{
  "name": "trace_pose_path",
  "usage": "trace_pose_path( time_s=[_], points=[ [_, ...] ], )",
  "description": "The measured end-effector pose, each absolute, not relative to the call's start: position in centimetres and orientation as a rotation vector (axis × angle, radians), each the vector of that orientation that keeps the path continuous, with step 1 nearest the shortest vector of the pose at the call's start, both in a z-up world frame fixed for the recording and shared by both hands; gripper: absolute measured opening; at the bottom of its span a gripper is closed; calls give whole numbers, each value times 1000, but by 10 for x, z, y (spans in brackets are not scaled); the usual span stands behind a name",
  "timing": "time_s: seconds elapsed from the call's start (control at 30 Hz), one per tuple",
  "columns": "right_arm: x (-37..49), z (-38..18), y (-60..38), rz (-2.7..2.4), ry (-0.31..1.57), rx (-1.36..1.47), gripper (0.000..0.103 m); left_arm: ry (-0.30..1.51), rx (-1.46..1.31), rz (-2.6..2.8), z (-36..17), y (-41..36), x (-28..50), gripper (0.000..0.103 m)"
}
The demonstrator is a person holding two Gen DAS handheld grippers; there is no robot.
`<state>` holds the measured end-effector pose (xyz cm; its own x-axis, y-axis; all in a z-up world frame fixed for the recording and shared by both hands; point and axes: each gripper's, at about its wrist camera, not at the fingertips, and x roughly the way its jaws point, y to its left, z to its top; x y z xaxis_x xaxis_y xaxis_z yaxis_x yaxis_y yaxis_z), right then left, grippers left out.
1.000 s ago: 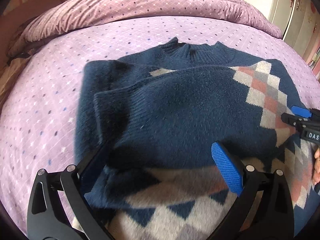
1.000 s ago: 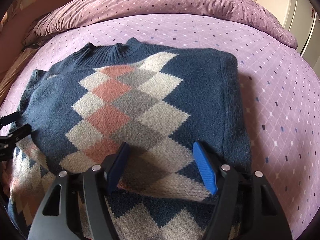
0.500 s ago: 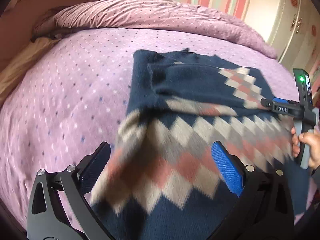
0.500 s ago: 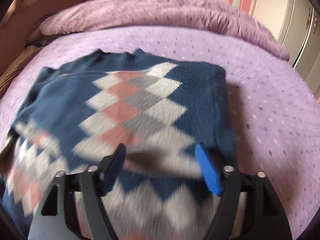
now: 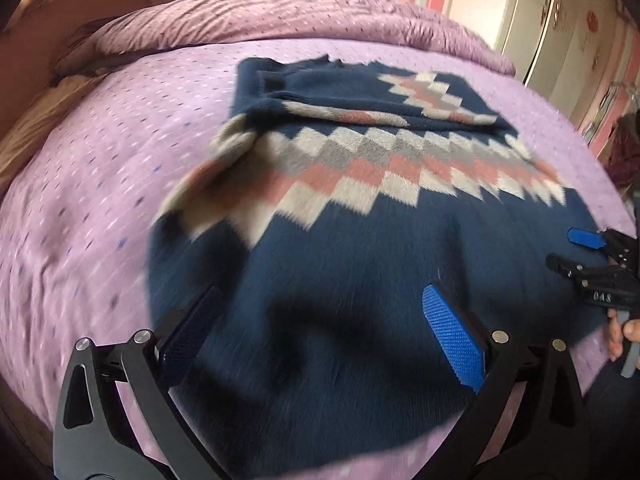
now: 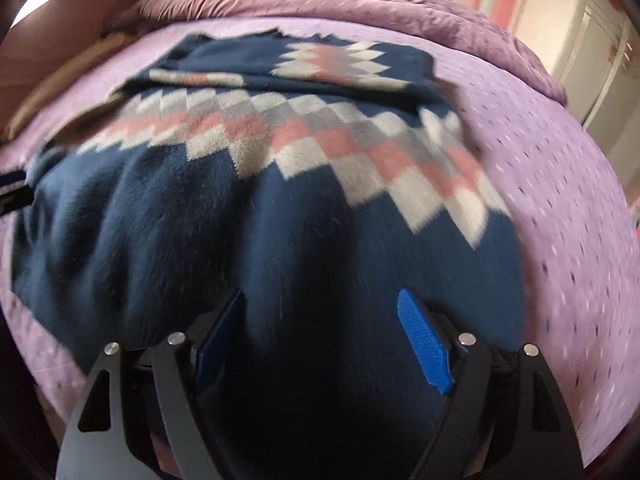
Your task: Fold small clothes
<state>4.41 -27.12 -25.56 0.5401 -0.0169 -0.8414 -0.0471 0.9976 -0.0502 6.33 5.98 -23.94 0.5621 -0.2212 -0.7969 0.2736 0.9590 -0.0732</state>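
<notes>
A navy knit sweater (image 5: 360,248) with a pink, grey and white diamond pattern lies on the purple bedspread (image 5: 100,184), its sleeves folded in across the chest; it also shows in the right wrist view (image 6: 224,216). My left gripper (image 5: 320,336) is open and empty over the sweater's near hem. My right gripper (image 6: 324,344) is open and empty over the hem further right, and appears at the right edge of the left wrist view (image 5: 576,252). Both views are blurred by motion.
A rolled purple duvet (image 5: 280,16) lies along the far side of the bed. A cream wardrobe (image 5: 560,24) stands at the right. A brown pillow edge (image 5: 28,136) is at the left. The bed's near edge (image 5: 360,468) is just below the hem.
Both grippers have pulled back from the sweater's middle toward its near hem. The lower plain navy part of the sweater has come into view. Both stay open.
</notes>
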Motion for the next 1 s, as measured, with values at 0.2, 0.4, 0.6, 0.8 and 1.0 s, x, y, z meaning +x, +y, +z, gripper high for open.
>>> trace_pose_path(
  time_s=[0.2, 0.4, 0.6, 0.8, 1.0],
  points=[
    [23, -245, -266, 8, 946, -103, 79, 978, -50, -267, -252, 112, 19, 100],
    [19, -237, -254, 7, 931, -115, 79, 1007, -120, -230, -267, 131, 13, 100],
    [20, -231, -253, -4, 913, -124, 79, 1040, -176, -221, -281, 136, 13, 100],
    [25, -228, -255, -19, 908, -89, 81, 1055, -162, -194, -284, 132, 23, 100],
    [22, -222, -248, -11, 871, -113, 85, 1057, -121, -180, -283, 123, 25, 100]
  ],
)
